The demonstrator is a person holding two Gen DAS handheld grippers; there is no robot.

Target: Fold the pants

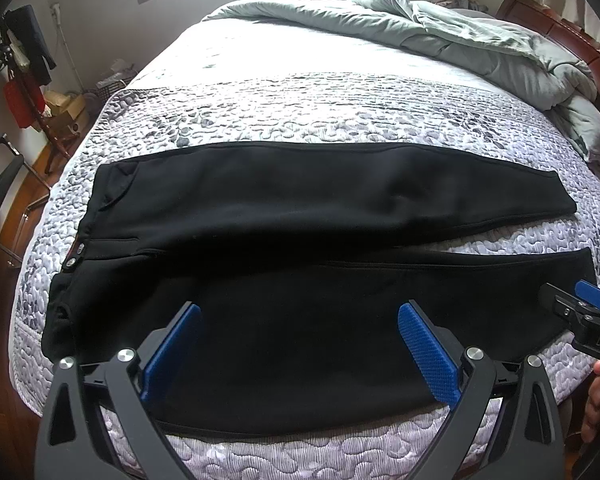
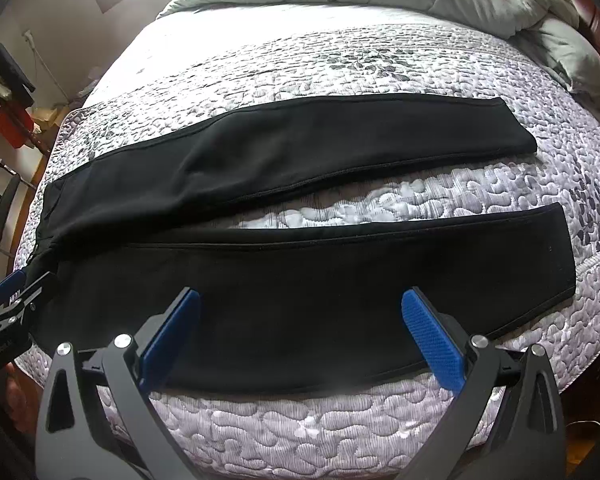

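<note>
in the left wrist view, black pants (image 1: 300,220) are seen spread flat on the quilted bed cover (image 1: 340,108), with their long axis running along the near edge of the bed, waistband toward the left side and cuffs toward the right. the two legs are parted, a strip of cover showing between them toward the cuffs. the left gripper (image 1: 300,356) is held with its jaws wide apart and nothing between them; the near leg's hip and thigh part lies just beyond and under the blue pads (image 1: 428,356), its near hem close to the bed's near edge. the right gripper (image 1: 580,312) is seen at the right margin, beside the near leg's cuff. a grey duvet (image 1: 460,40) is bunched at the far right corner of the bed.

in the right wrist view, the right gripper (image 2: 300,344) is likewise held spread open and empty, over the lower part of the near leg, whose cuff ends to the right of the jaws. the far leg lies well apart, across the strip of cover. the left gripper (image 2: 8,300) is glimpsed at the left margin near the waistband end.

it is judged that the near leg is to be carried over onto the far one; each gripper is nearest its own end, and the near hem lies just ahead of both pairs of jaws.
</note>
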